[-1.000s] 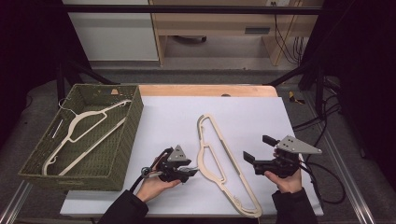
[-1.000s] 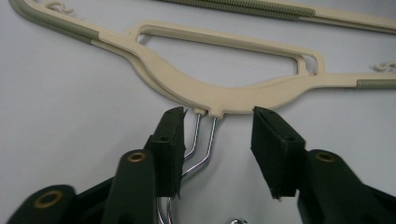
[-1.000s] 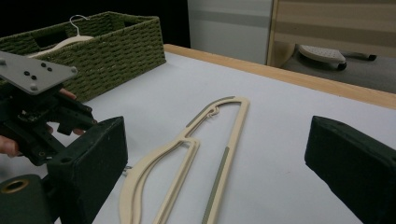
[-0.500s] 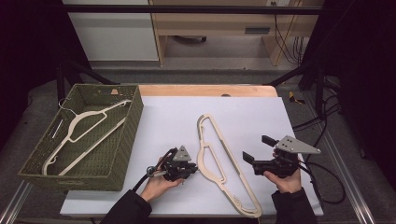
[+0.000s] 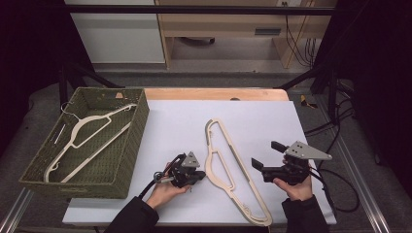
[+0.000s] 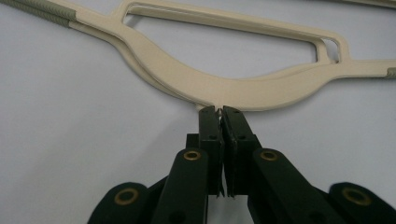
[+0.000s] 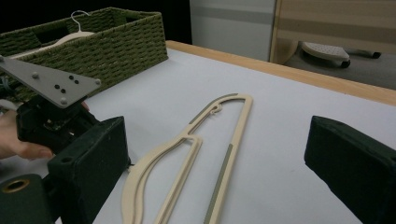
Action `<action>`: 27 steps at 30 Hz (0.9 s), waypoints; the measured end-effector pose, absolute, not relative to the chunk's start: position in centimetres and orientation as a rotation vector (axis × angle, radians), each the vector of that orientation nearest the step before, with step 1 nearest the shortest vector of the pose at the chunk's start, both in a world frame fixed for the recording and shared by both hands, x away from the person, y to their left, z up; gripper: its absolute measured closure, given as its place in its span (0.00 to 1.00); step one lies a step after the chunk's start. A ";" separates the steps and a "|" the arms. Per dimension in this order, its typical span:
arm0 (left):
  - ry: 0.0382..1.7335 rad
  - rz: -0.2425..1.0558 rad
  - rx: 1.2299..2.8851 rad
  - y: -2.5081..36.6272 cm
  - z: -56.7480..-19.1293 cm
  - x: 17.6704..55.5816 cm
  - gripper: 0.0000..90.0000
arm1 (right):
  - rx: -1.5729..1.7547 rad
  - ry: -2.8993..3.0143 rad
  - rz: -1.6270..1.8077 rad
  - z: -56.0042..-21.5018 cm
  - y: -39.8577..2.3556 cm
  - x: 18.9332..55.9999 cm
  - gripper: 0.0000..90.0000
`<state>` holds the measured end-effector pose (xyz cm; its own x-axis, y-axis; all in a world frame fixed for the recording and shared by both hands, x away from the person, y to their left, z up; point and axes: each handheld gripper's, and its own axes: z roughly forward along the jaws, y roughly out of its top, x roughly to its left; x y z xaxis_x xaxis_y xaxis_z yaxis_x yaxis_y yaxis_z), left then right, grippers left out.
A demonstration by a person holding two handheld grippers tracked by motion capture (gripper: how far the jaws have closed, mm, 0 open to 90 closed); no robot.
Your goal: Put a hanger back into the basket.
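Cream hanger [image 5: 228,167] flat on the white table top [image 5: 175,121], near the middle, lengthwise from far end to near edge, grey strips on its straight bar. Curved edge of it met by the left gripper [image 5: 198,175], jaws just closed, drawn together almost pad to pad in the left gripper view, tips [image 6: 219,112] pinched on a small nub or thin lip at the hanger's [image 6: 224,86] rim; how much of it caught, hard to tell. Right gripper [image 5: 265,156] just beside the hanger's other side, held above the table, jaws wide apart, nothing between them. Same hanger [image 7: 196,144] seen between those jaws in the right gripper view, with the left gripper [image 7: 51,112] beyond. Farther left, at the table's edge, a green woven basket [image 5: 131,145] with a white hanger [image 5: 90,131] lying inside.
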<state>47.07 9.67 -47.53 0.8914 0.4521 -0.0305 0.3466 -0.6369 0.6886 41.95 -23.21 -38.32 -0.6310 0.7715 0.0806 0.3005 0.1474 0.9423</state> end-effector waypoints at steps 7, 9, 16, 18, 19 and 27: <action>0.520 0.175 2.338 9.5 -46.9 46.7 0.98 | 1.020 2.045 1.479 -38.8 -22.5 42.2 0.08; 0.507 0.182 2.340 9.6 -46.4 46.5 0.98 | 1.015 2.053 1.482 -39.0 -22.3 42.3 0.08; 0.528 0.170 2.348 9.5 -44.8 45.9 0.98 | 1.000 2.083 1.493 -39.3 -21.3 42.3 0.09; 0.535 0.173 2.349 9.4 -44.5 45.8 0.98 | 0.987 2.100 1.483 -39.5 -20.9 42.3 0.09; 0.547 0.172 2.343 9.4 -44.3 45.7 0.98 | 0.984 2.110 1.484 -39.5 -20.6 42.2 0.09; 0.561 0.192 2.371 9.1 -43.0 45.0 0.98 | 0.971 2.155 1.507 -40.0 -18.3 41.9 0.10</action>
<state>45.04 9.08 -42.96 0.8960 0.4438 -0.0131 0.3432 -0.6734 0.6548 41.90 -18.29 -39.97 -0.7101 0.6959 0.1071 0.3394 0.2051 0.9180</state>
